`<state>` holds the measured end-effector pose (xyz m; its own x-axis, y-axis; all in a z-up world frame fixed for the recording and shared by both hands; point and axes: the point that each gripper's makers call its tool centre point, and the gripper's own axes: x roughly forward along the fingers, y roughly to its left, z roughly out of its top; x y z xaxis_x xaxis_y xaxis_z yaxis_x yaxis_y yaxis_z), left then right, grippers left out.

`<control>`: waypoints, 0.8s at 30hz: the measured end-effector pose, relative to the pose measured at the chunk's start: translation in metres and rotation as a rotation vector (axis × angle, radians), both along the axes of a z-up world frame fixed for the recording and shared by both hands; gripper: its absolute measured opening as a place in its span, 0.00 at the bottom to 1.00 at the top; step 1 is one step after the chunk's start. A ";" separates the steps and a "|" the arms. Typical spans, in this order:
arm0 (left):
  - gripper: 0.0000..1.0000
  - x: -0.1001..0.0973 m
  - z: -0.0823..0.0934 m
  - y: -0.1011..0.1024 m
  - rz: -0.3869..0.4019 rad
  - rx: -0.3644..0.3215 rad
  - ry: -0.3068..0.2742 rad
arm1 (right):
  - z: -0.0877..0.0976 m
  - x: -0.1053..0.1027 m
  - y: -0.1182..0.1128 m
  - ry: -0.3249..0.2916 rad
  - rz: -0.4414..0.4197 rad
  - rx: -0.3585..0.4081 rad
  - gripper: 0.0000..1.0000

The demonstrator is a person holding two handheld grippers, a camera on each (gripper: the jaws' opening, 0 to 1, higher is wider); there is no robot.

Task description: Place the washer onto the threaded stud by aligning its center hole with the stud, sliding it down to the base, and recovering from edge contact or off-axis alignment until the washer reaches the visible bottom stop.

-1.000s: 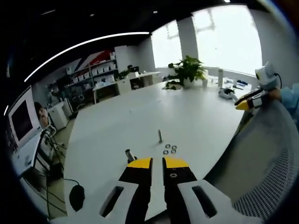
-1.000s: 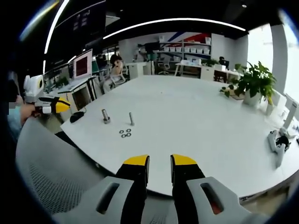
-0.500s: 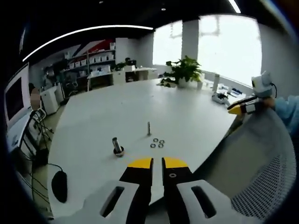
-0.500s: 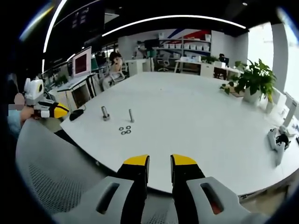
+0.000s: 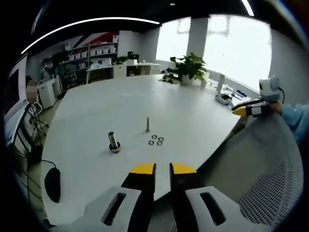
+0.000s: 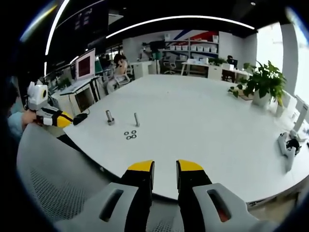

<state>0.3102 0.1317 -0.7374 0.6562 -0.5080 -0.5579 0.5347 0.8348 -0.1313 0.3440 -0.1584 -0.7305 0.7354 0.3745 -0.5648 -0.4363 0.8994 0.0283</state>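
- Left gripper: black jaws with yellow tips, set close together with a narrow gap and nothing between them; held over the near edge of the table. It also appears at the far left of the right gripper view, in a person's hand.
- Right gripper: same build, jaws a little apart with nothing held; poised at the near table edge. Seen at the right of the left gripper view, held by a hand with a light blue sleeve.
- Large round white table: bears all task parts.
- Slim upright metal threaded stud: stands free on the table, apart from both grippers; right gripper view.
- Three small flat metal washers: lie in a tight cluster on the table just near the stud, none on it; right gripper view.
- Short thick metal bolt on a round base: upright, left of the stud.
- Grey mesh chair back: close at the right, beside the table.
- Black computer mouse: on the near left table edge.
- Green potted plant: far side of the table.
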 end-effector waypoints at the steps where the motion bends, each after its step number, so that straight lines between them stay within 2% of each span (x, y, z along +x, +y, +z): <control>1: 0.09 0.000 0.000 0.000 0.002 0.001 0.002 | -0.002 -0.001 0.001 0.011 0.013 -0.007 0.20; 6: 0.10 0.001 0.000 0.002 0.013 -0.007 0.010 | -0.003 -0.002 0.005 0.021 0.041 -0.023 0.20; 9: 0.10 0.001 -0.001 0.001 0.006 -0.007 0.012 | -0.008 -0.002 0.000 0.042 0.041 -0.072 0.20; 11: 0.10 0.001 -0.001 0.000 0.000 -0.007 0.014 | -0.007 -0.002 0.004 0.041 0.055 -0.063 0.21; 13: 0.10 0.000 -0.002 -0.001 -0.002 -0.008 0.018 | -0.013 -0.007 0.005 0.078 0.095 -0.109 0.21; 16: 0.10 -0.001 -0.003 -0.002 -0.008 -0.012 0.023 | -0.015 -0.008 0.007 0.098 0.141 -0.114 0.21; 18: 0.10 -0.001 -0.003 -0.002 -0.007 -0.023 0.029 | -0.013 -0.001 0.002 0.087 0.151 -0.145 0.21; 19: 0.10 -0.001 -0.002 -0.003 -0.011 -0.026 0.025 | -0.007 0.005 0.002 0.062 0.159 -0.149 0.21; 24: 0.10 0.001 0.000 -0.003 -0.010 -0.030 0.015 | 0.006 0.022 0.008 0.064 0.204 -0.146 0.21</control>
